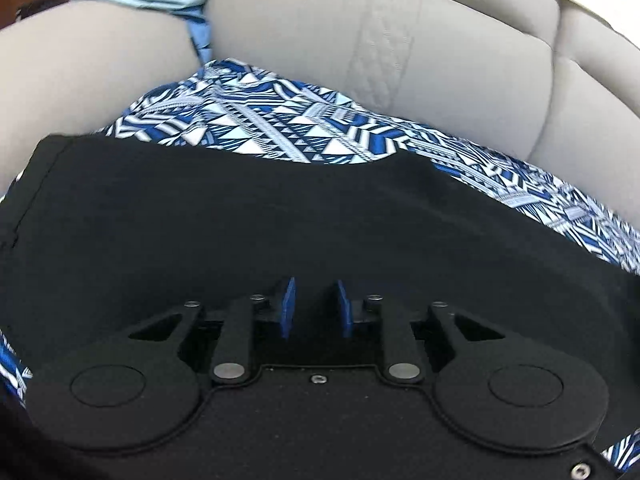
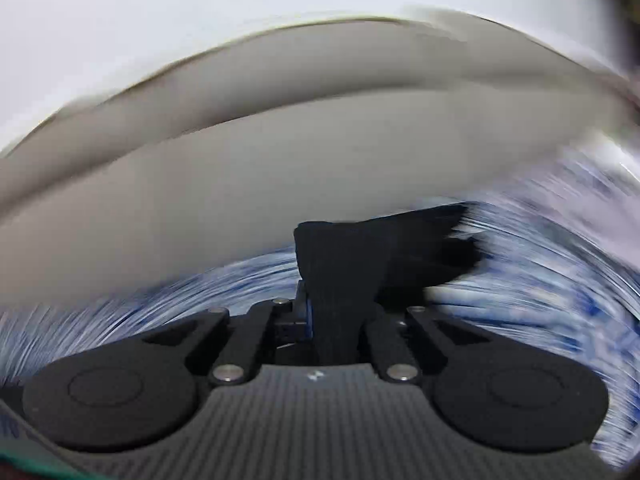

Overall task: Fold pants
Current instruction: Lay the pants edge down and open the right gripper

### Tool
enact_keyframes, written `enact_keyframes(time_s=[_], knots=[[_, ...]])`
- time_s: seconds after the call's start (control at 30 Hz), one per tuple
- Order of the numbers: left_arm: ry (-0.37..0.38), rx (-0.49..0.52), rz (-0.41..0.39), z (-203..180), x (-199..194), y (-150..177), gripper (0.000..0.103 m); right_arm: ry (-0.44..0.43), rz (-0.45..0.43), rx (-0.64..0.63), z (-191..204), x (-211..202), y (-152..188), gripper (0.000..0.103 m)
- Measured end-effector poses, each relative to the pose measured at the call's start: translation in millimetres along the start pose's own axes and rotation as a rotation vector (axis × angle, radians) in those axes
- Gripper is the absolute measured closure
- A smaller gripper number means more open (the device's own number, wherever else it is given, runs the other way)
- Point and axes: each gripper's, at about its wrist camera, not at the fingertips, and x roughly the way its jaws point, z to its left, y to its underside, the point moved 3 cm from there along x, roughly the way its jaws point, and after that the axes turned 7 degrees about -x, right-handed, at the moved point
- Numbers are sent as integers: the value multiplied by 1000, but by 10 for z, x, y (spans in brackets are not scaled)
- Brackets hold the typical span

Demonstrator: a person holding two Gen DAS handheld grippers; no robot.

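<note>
Pants (image 1: 280,220) are lying black on the patterned cloth (image 1: 280,128); my right gripper (image 2: 336,320) is pinching a fold, my left gripper (image 1: 316,308) is hovering narrow, holding nothing, so I'm carrying the edge over evenly.

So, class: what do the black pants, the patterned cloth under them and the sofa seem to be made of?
Black pants: soft matte woven fabric, probably; it drapes and shows a stitched hem. Patterned cloth: thin printed textile, blue and white geometric, lying flat with slight wrinkles. Sofa: smooth beige upholstery, possibly leatherette; stitched panel and faint sheen.
</note>
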Motion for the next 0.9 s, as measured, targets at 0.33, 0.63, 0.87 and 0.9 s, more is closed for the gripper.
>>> enact_keyframes(time_s=[0.33,0.63,0.87,0.9], knots=[[-24,-47,-4,184,-57,19,65,-582,158,-343,1899,-219,685,90],[55,1,-5,-35,-158,45,58,-738,122,-264,1640,-480,642,33],[92,95,-46,-294,-286,93,49,-599,-5,-146,1200,-612,599,19],[94,114,-56,-344,-310,115,47,-522,-25,-111,1115,-603,592,16]])
